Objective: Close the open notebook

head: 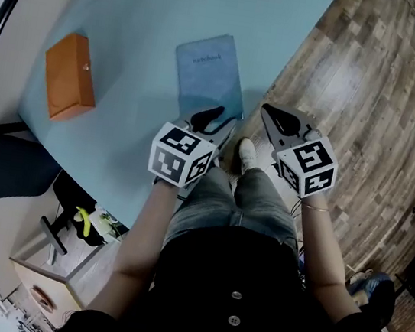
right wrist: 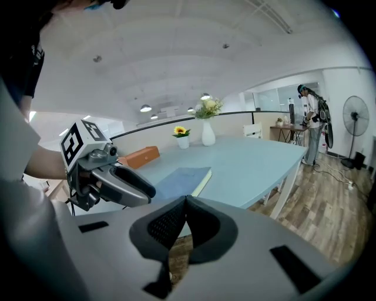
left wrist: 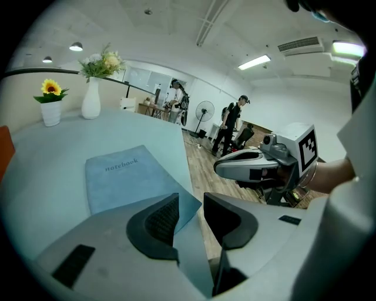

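Already closed, the blue notebook lies cover-up near the edge of the pale table. Just short of the notebook, the left gripper hangs with jaws spread and empty. To the notebook's right, off the table, the right gripper has its jaws pressed together on nothing. An orange box lies to the notebook's left.

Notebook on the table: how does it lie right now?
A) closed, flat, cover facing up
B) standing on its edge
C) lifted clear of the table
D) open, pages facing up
A: the notebook lies flat on the table with its lettered blue cover up and no pages showing.
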A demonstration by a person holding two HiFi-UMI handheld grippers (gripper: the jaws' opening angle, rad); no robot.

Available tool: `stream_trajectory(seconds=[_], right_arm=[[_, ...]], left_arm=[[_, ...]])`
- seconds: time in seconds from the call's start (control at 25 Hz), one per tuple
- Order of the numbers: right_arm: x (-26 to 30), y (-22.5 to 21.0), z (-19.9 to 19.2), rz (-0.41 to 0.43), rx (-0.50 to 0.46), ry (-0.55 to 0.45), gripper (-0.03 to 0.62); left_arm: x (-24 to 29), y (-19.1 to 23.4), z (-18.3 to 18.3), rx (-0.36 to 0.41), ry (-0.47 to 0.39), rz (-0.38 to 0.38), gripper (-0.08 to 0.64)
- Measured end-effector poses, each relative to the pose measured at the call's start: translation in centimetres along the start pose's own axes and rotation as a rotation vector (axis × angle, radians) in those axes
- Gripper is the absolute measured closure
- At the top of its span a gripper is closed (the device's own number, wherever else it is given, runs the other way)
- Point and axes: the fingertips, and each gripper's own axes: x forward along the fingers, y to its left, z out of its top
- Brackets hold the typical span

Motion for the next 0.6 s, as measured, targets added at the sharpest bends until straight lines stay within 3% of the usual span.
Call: stream_trajectory(seconds=[0.24,0.36,0.6], right_arm=[[0.3,0.9,2.0,0.013,-0.027,-0.013,0.591],[0.6,1.4,3.1,0.017,-0.026,-0.020,0.591],[1.3,2.7,5.6,0.036,-0.038,-0.034,0.591]], left_arm=[[-2.5,1.4,2.0,0.038,-0.038,0.039,0.437],[-3.7,1.7,3.1,0.065,-0.063,0.038,0.498],[-6.3,2.7,5.2,0.078,-0.138,0.046,0.532]])
